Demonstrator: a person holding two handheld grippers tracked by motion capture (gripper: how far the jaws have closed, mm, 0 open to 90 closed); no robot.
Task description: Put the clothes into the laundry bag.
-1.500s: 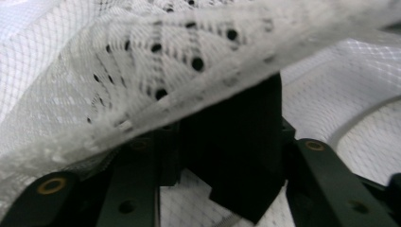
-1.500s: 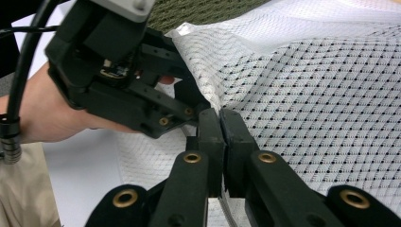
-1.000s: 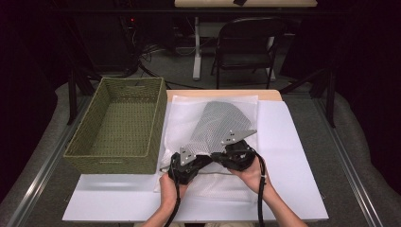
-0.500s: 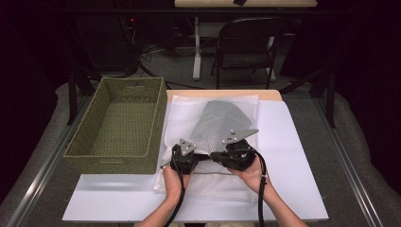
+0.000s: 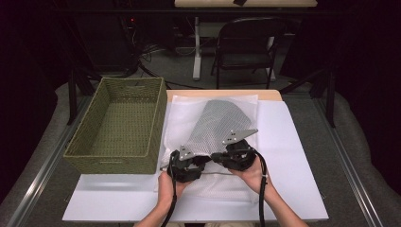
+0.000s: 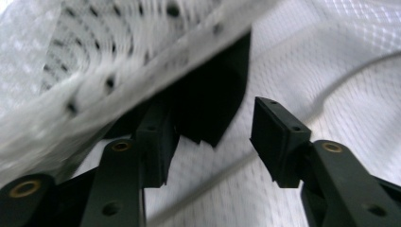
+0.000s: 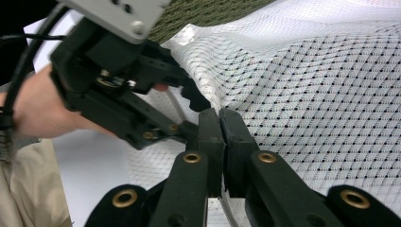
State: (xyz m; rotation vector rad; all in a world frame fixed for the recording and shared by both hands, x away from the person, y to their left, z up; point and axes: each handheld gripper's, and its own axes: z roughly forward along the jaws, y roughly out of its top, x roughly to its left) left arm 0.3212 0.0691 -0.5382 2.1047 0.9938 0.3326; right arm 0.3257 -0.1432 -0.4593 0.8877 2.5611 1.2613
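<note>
Your right tongs (image 7: 221, 142) are clenched tight on the near edge of the white mesh bag (image 5: 217, 137), pinching a fold of mesh with the jaws pressed together. Your left tongs (image 6: 213, 137) have just been opening and now stand released, with a clear gap between the jaws; the mesh hangs over the left jaw and lies beneath both, but nothing is pinched. In the right gripper view the left tongs (image 7: 189, 101) sit just beside the right ones, both at the same edge of the bag.

Inside the bag there's a grey dotted garment (image 5: 217, 124), which stretches from your tongs away toward the far side of the worktop. From above, both hands sit side by side at the near end of the bag, the left tongs (image 5: 187, 163) and the right tongs (image 5: 227, 153) close together.

Count-wise: one bag, one garment in it, one green woven basket (image 5: 120, 125) just left of the bag, two tongs.

It all sits on a white sheet (image 5: 283, 156) over the worktop (image 5: 222, 94). Behind it the room is dark, with one folding chair (image 5: 246, 52) and some cables on the floor.
</note>
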